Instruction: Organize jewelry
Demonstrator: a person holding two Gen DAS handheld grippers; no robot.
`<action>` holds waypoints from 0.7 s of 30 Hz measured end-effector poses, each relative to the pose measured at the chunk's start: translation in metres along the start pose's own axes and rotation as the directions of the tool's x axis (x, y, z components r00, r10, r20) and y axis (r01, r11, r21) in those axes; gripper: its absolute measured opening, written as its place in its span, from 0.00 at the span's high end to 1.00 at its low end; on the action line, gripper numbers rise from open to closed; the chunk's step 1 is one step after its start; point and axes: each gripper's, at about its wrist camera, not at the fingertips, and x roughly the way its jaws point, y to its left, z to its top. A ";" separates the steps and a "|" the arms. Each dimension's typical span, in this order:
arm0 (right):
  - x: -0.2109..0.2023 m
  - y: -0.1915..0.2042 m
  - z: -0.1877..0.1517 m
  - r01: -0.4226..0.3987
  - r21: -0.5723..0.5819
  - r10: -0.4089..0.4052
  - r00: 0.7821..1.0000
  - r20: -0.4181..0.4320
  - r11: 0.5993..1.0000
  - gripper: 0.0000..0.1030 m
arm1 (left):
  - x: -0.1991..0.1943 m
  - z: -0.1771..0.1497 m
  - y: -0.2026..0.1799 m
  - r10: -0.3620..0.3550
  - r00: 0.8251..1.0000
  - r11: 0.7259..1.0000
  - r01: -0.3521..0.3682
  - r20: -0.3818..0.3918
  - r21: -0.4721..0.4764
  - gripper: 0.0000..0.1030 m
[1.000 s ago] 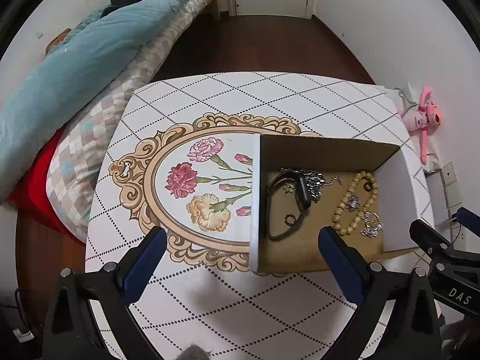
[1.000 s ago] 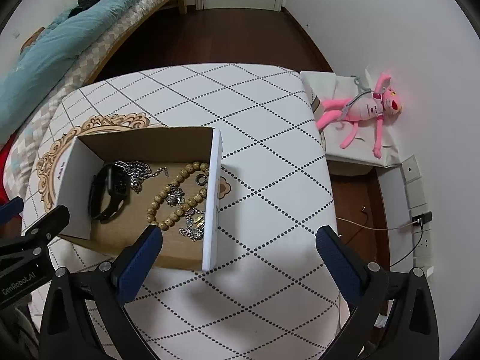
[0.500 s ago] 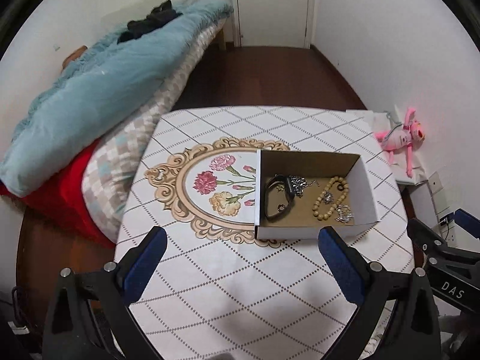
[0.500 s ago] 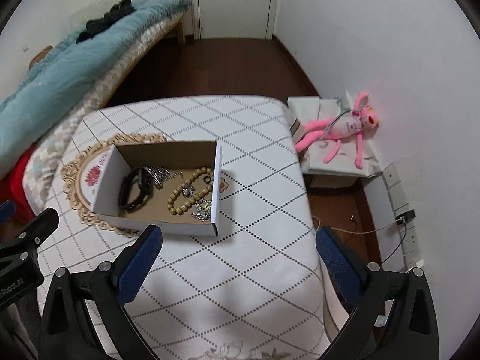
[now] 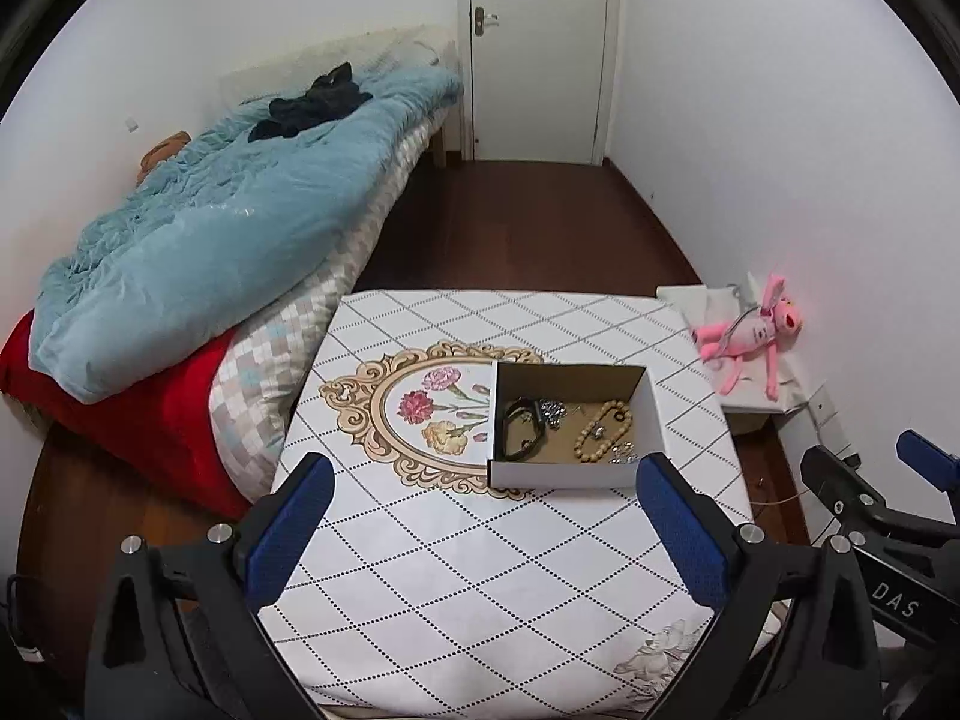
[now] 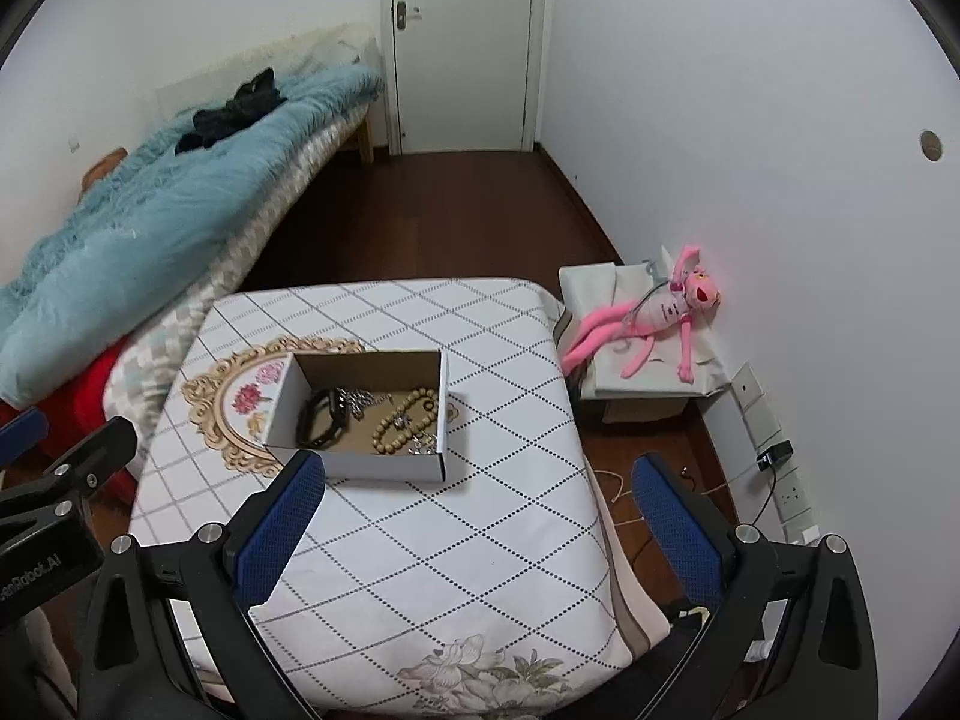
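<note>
Both grippers are held high above the table (image 5: 456,588), which is covered by a white cloth with a dotted diamond grid and a gold-framed flower medallion. Left gripper (image 5: 480,531): blue-padded fingers spread wide, nothing between them. Right gripper (image 6: 477,522): likewise released and empty.

The shallow white cardboard box with a brown interior (image 5: 570,474) sits open-topped on the cloth, overlapping the medallion's right edge. All visible jewelry lies inside it:
- black band, bracelet or watch strap (image 5: 521,429), at the box's left end;
- silver chain cluster (image 5: 552,411), just beside the band, possibly touching it;
- tan wooden bead bracelet (image 5: 603,429), right of centre;
- small silver pieces (image 5: 624,451) near the front wall, touching or overlapping the beads; too small to identify.

No loose jewelry is visible on the cloth. The pink plush toy (image 6: 654,315) lies on a low white stand beside the table, well apart from the work.

Judgement: contents look gathered, so the task reads as at or near its end. If sorting is wanted next, a steep descent over the front wall is called for, jaws narrowed first. The black band is the easiest first pick. Beads and silver pieces may lift together; pinch one strand only, raise slowly.
</note>
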 end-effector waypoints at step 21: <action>-0.032 -0.003 0.012 -0.003 0.006 0.003 1.000 0.014 1.000 0.00 | -0.014 0.002 -0.008 -0.019 0.999 1.000 0.019 -0.034 -0.004 0.00</action>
